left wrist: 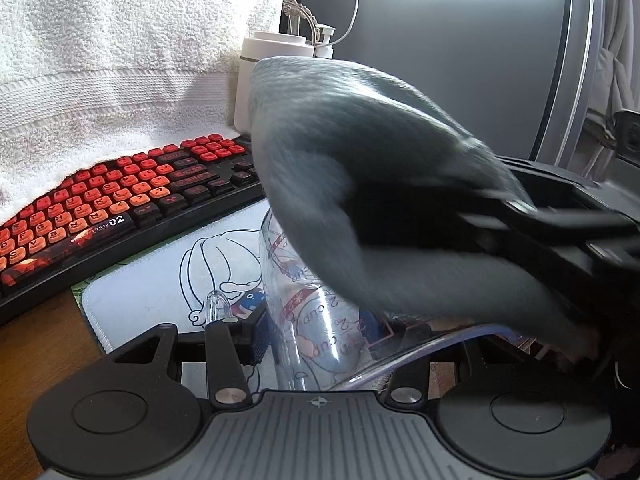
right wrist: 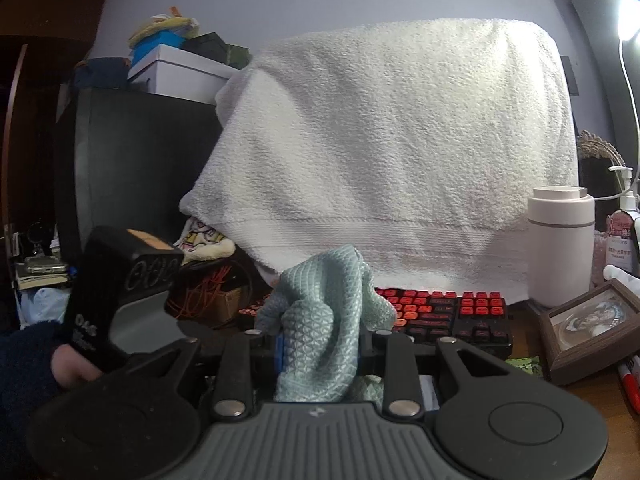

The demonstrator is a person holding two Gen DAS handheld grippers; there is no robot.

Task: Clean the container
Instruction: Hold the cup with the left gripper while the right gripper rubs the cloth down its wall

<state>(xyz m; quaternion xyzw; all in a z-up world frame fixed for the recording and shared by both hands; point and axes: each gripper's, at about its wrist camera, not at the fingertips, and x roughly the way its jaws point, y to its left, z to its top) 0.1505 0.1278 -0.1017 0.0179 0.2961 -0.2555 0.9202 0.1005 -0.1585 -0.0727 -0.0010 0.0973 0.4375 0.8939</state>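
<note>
Cloth sits pinched in the right hand-held gripper, while the left hand-held gripper clamps the clear measuring cup.

The clear measuring cup carries printed marks that appear upside down in the left wrist view; the word "cup" and the figure "2" can be read on its wall, in red and dark print. The black keyboard with red keys shows "02" in white on its space bar, next to small characters too blurred to read. Single letters stand on the red keys, such as "M" and "V". In the right wrist view, the black device at the left bears "DAS" in pale letters. The label on the pump bottle at the far right is too small to read.
</note>
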